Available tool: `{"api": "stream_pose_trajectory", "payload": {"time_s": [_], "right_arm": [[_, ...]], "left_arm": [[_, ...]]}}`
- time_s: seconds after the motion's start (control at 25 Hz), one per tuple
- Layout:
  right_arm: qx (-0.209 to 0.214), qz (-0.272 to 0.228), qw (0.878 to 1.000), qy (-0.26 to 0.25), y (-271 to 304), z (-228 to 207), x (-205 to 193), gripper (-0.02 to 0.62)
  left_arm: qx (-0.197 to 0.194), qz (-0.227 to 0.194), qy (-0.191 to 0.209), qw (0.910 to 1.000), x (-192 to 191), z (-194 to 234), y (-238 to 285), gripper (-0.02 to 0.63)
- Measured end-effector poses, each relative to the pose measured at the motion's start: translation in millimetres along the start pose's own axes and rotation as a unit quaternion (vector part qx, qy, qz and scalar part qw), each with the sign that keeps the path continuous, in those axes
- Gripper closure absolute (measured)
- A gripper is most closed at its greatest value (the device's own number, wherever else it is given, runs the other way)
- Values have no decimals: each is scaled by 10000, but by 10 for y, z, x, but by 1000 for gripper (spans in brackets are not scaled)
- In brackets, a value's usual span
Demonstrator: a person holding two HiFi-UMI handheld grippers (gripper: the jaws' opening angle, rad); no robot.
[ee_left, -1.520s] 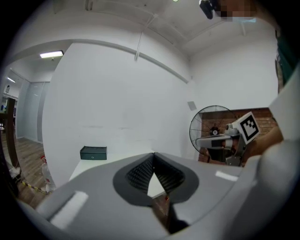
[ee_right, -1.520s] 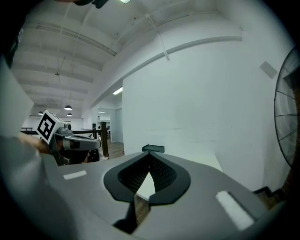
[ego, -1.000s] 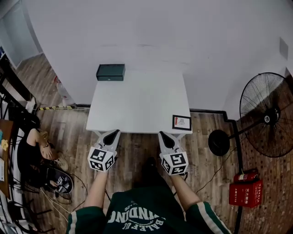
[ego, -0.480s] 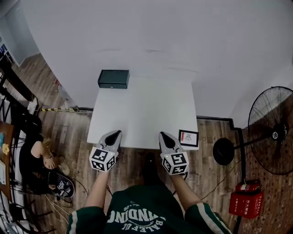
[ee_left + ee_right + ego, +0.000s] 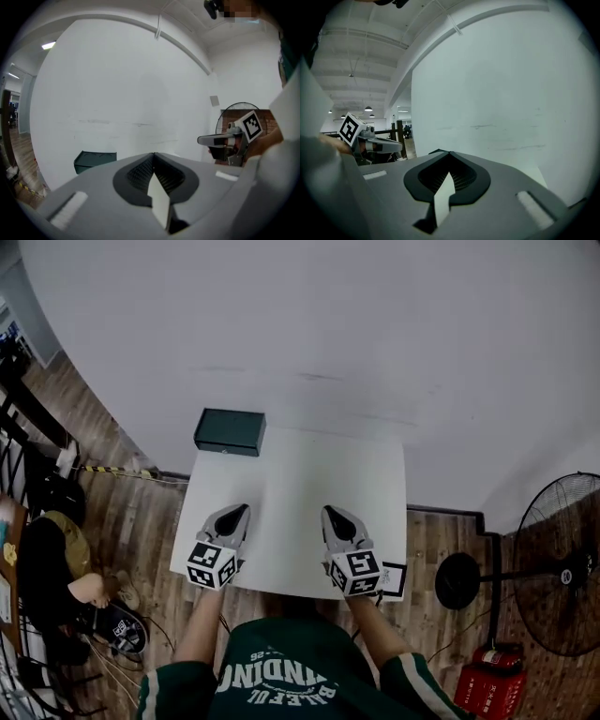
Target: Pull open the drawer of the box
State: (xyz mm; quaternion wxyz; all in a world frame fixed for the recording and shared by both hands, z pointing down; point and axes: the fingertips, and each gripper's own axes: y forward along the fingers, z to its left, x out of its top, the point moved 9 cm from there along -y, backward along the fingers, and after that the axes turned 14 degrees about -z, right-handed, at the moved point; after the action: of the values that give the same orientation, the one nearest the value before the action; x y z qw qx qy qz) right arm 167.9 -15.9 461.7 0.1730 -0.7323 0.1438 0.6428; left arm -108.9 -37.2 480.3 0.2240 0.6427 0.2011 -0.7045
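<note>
A dark green box (image 5: 230,431) stands at the far left corner of the white table (image 5: 300,484), against the wall. The left gripper view shows the box (image 5: 95,161) ahead and to the left, some way off. My left gripper (image 5: 238,511) hovers over the table's near left part, jaws shut and empty. My right gripper (image 5: 331,513) hovers level with it on the right, also shut and empty. Each gripper shows in the other's view: the right gripper (image 5: 224,140) and the left gripper (image 5: 375,145). The box's drawer front cannot be made out.
A small framed card (image 5: 395,580) lies at the table's near right corner. A standing fan (image 5: 561,570) and a red fire-extinguisher case (image 5: 492,692) are on the floor to the right. A person (image 5: 52,568) sits on the floor at left. A white wall backs the table.
Both grippers have come forward from in front of the table's near edge to over the tabletop. The table and box now lie closer beneath the head view. Jaws stayed shut.
</note>
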Motion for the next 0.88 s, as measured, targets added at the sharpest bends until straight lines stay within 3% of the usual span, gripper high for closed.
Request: {"api": "stream_pose_trajectory", "payload": {"time_s": [0.4,0.88], "right_arm": [[157,108,9998,14,731,-286,31,594],[72,468,9989,70,1389,-89,-250,594]], "left_arm": [[165,77,-142,9997,-6,395,555,554],[135,402,-343,9985,-215,1219,776,554]]}}
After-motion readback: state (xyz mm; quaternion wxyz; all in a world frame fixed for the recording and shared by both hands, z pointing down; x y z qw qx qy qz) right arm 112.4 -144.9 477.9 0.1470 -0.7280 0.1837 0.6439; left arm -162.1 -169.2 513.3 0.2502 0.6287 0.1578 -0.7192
